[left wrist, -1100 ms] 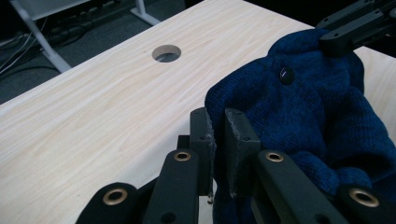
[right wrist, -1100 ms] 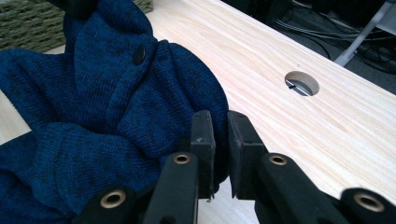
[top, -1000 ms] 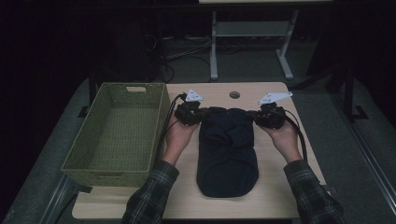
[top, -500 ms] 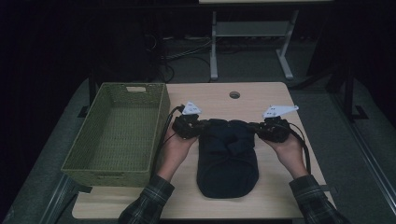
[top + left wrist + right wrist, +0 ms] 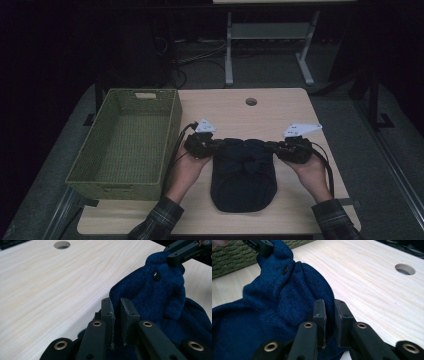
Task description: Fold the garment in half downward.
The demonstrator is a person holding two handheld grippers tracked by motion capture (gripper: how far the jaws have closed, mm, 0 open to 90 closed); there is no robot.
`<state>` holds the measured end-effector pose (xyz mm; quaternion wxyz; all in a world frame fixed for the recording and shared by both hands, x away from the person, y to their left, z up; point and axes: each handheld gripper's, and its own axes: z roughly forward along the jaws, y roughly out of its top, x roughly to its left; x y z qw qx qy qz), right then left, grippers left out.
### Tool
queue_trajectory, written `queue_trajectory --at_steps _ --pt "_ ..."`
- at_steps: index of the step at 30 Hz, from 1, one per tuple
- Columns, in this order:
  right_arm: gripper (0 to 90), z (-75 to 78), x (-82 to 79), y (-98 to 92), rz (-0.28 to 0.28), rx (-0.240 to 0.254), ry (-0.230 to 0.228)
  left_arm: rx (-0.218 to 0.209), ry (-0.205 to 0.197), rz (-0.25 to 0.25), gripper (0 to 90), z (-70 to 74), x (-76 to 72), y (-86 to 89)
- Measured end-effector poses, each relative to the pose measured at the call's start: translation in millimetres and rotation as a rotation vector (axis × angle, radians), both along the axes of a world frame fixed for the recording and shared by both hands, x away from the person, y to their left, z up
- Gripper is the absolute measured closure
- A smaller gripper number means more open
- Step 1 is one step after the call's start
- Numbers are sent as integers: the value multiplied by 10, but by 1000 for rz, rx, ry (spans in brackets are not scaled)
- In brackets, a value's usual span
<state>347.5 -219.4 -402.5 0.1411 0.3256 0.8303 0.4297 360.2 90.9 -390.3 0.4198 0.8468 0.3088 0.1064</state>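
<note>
Both grippers, left gripper (image 5: 214, 146) and right gripper (image 5: 276, 148), pinch the far corners of a dark blue knitted garment (image 5: 244, 176) lying mid-table (image 5: 280, 107) on pale wood grain, right of the woven green basket (image 5: 127, 145). Since a second ago, both have drawn the folded edge nearer, shortening the cloth. One small black button (image 5: 156, 275) shows.

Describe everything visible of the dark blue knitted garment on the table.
The dark blue knitted garment looks like wool, with a small dark button near its raised top edge. It lies folded on the wooden table, right of the green basket. The left gripper and right gripper each pinch its far edge, lifting the cloth between them.
</note>
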Motion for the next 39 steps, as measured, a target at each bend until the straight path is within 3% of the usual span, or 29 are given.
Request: queue_trajectory --at_steps 10,21,26,35,39 --pt "788 -135 -217 11 36 -10 48 26 60 -45 813 -111 -206 29" --pt "760 -204 -410 5 61 -9 86 13 121 -74 790 -191 -388 63" --pt "744 -227 -465 3 73 -8 99 19 130 -82 782 -202 -452 74" --pt "636 -250 -611 -8 92 -10 121 33 157 -94 698 -229 -612 139" --pt "561 -131 -685 -30 94 4 100 23 151 -93 680 -154 -663 177"
